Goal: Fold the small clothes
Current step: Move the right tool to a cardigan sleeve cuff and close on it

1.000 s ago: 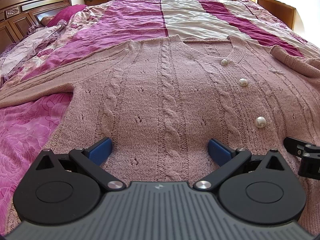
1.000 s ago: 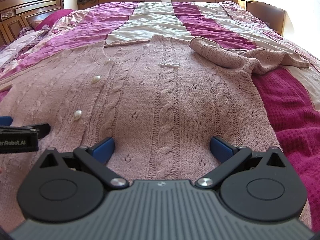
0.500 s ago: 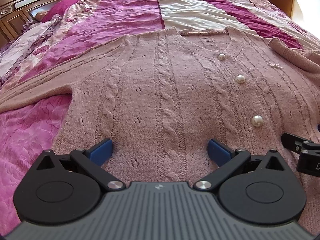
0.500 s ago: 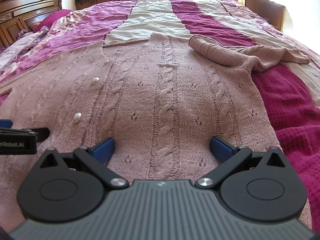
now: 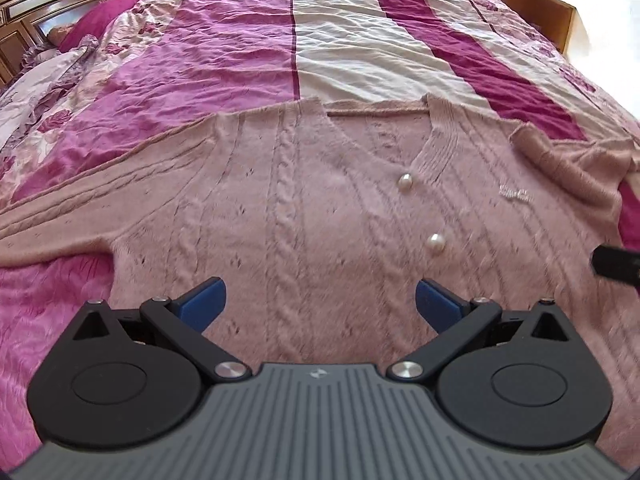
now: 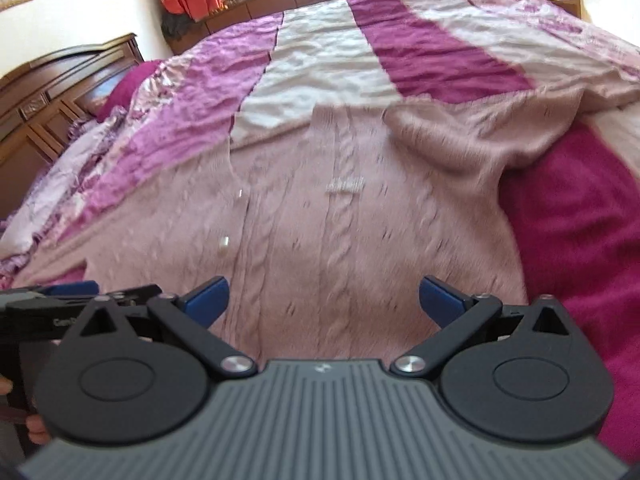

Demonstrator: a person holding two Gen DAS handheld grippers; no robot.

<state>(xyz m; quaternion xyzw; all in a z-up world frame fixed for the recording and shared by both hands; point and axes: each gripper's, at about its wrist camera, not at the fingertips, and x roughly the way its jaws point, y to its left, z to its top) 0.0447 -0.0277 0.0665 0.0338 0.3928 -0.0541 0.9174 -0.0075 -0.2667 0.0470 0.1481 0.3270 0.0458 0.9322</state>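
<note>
Dusty-pink cable-knit cardigan with pearl buttons (image 5: 320,216) lies face up and spread flat across the near part of the bed, hem toward the grippers, neckline away. One sleeve (image 5: 60,216) stretches straight out to the left; the other sleeve (image 6: 480,136) lies bunched and partly turned in at the right shoulder. Body shows no fold, so the task reads as barely begun: sleeves to bring in, then the body to fold. Left gripper (image 5: 320,300) hovers low over the hem area, jaws spread, holding nothing. Right gripper (image 6: 324,296) likewise, jaws spread and empty, just beside the left. Striped magenta, lilac and cream quilted bedspread (image 5: 360,52) underneath; dark carved wooden headboard (image 6: 60,92) at left.
</note>
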